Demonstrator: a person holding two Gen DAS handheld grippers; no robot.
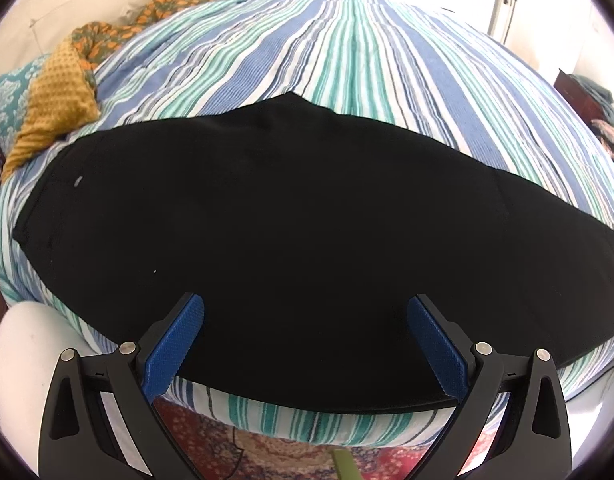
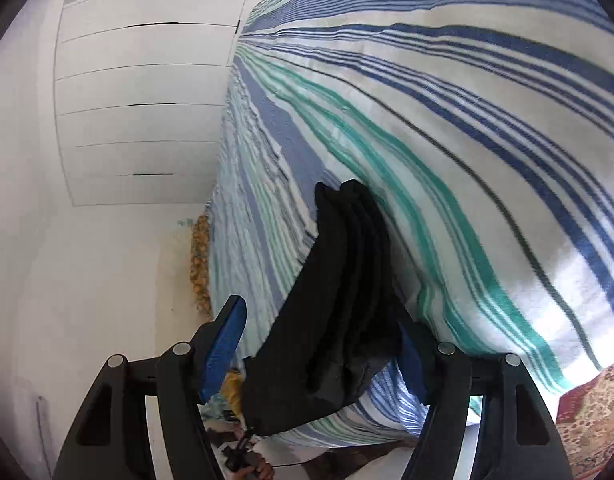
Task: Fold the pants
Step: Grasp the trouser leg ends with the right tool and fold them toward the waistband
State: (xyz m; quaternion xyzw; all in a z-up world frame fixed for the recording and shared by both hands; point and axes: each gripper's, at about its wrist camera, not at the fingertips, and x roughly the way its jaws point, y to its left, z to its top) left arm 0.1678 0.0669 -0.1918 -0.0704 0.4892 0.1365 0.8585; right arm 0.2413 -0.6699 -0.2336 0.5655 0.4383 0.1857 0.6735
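On striped bedspread (image 1: 347, 40) — black pants (image 1: 267, 208), spread flat — between left gripper (image 1: 306, 312) fingers (image 1: 175, 344).

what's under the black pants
The pants lie flat on the striped bedspread, which shows all round them. Whatever is directly beneath the cloth is covered.

Black fabric pants (image 1: 307, 220) lie on a bedspread (image 1: 347, 48) striped blue, teal and white. A mustard waffle-knit cloth (image 1: 55, 100) neighbours orange-flowered fabric (image 1: 147, 12); a red patterned rug (image 2: 591, 412) lies below.
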